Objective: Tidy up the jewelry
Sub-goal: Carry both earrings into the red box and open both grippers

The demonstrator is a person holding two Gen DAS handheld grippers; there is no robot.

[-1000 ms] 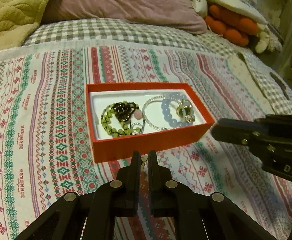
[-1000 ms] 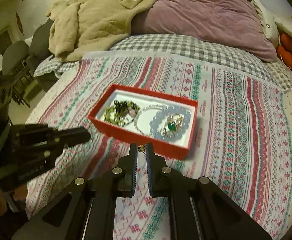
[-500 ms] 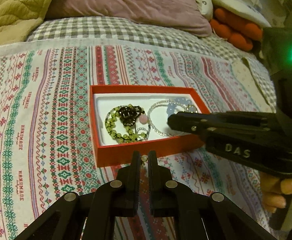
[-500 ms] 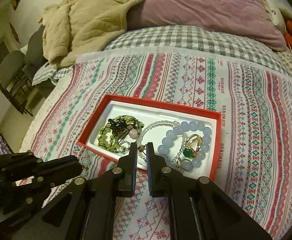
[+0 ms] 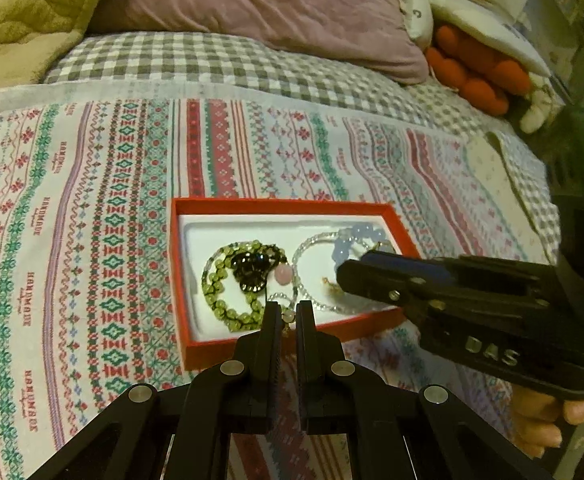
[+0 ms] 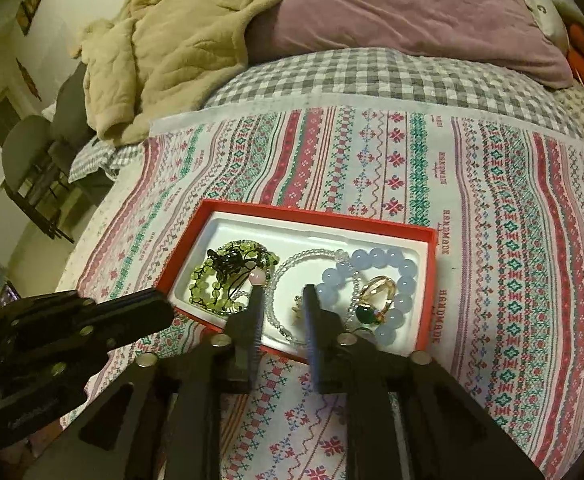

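A red box (image 6: 428,280) of jewelry sits on a patterned cloth (image 6: 492,240) spread over a bed, its white liner holding the pieces sorted so far. At the left end lies a green bracelet (image 6: 207,284) knotted with dark cord. Next comes a clear bead strand (image 6: 287,268), then a blue bracelet (image 6: 392,264) with a gold ring (image 6: 376,292) and a green-stoned ring (image 6: 366,314) resting inside its loop.

The left gripper (image 5: 288,314) hangs over the box's near wall, pinched tight on a small pale bead piece (image 5: 289,317) with a little gold under it, apparently waiting its turn to set that down.

The right gripper (image 6: 283,300) is tipped down over the middle of the box. Its jaws have just been opening and now stand parted, with a small gold piece (image 6: 298,308) lying loose on the liner between them, inside the clear strand's loop. The pads do not press on it, so it reads as just let go. In the left view that gripper reaches in from the right, hiding most of the blue bracelet, with the person's fingers (image 5: 540,420) curled beneath its handle.
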